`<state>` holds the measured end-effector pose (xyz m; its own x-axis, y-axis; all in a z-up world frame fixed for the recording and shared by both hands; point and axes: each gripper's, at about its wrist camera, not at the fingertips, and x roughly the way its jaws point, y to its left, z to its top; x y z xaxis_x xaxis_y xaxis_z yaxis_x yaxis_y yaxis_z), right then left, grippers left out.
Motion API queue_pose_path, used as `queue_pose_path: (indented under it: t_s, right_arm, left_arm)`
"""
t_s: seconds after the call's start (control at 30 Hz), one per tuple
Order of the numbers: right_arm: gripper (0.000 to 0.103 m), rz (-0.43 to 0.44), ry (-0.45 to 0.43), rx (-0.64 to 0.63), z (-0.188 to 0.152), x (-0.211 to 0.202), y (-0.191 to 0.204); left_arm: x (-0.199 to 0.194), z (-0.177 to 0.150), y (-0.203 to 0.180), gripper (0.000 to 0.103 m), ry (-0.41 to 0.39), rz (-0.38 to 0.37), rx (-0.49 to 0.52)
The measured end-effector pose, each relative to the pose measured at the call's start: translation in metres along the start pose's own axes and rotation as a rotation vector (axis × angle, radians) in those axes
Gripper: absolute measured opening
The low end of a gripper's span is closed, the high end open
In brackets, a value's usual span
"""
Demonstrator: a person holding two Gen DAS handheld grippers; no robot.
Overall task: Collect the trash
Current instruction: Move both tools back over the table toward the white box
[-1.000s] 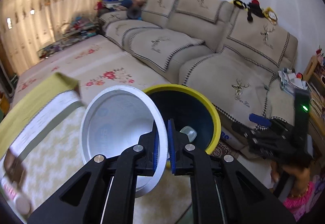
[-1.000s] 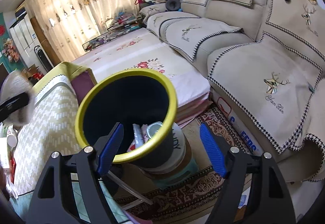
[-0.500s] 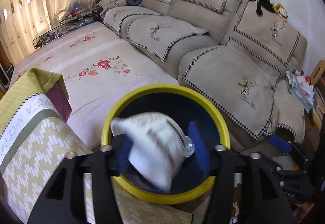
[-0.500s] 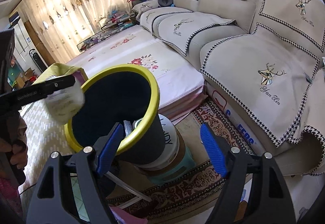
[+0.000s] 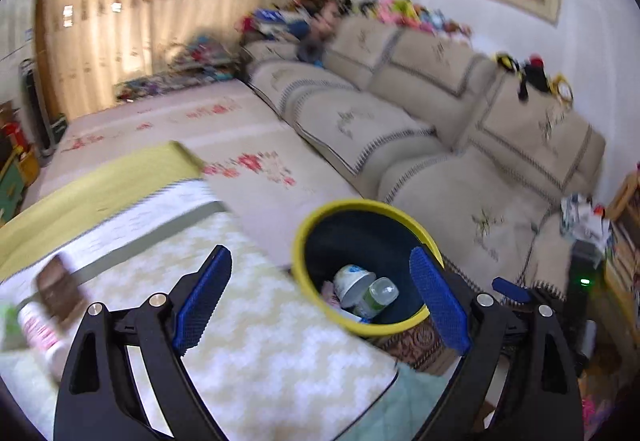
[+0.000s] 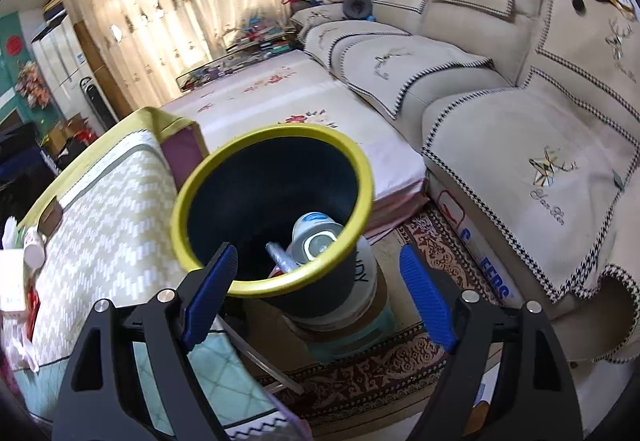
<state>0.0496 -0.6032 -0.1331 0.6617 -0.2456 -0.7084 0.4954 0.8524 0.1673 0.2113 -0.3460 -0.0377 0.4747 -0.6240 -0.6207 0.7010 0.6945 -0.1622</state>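
Note:
A dark bin with a yellow rim [image 5: 362, 209] [image 6: 224, 177] stands beside the table. Inside lie a white paper bowl [image 5: 352, 283] [image 6: 316, 237] and a clear plastic bottle [image 5: 378, 295]. My left gripper [image 5: 320, 301] is open and empty, above the table edge and the bin's near side. My right gripper [image 6: 318, 291] is open and empty, just in front of the bin's rim. A brown wrapper [image 5: 62, 293] and a pink-and-white bottle [image 5: 38, 329] lie on the table at the left.
The table carries a cream zigzag cloth [image 5: 256, 341] [image 6: 108, 225]. A beige sofa [image 5: 460, 145] [image 6: 500, 101] and a flowered mattress [image 6: 288, 109] lie behind the bin. A patterned rug [image 6: 400, 365] covers the floor. The other gripper [image 5: 520, 301] shows at the right in the left wrist view.
My left gripper opened and let the white bowl fall into the bin, then drew back and to the left. The right gripper stayed open near the bin.

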Motion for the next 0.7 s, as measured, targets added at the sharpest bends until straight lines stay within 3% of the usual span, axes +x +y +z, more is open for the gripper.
queue_pose_path:
  t_s: [0.17, 0.4, 0.53, 0.7]
  right_arm:
    - [0.079, 0.045, 0.007, -0.063, -0.003, 0.001, 0.035]
    - [0.079, 0.198, 0.036, -0.247, -0.022, 0.002, 0.133]
    - [0.079, 0.340, 0.053, -0.387, -0.042, -0.007, 0.210]
    - [0.079, 0.492, 0.015, -0.541, -0.064, -0.038, 0.289]
  left_arm:
    - [-0.100, -0.033, 0.056, 0.095, -0.111, 0.130, -0.103]
    - [-0.223, -0.098, 0.124, 0.098, -0.232, 0.416, -0.242]
    - [-0.270, -0.129, 0.157, 0.098, -0.261, 0.514, -0.308]
    - [-0.299, -0.158, 0.186, 0.098, -0.270, 0.566, -0.381]
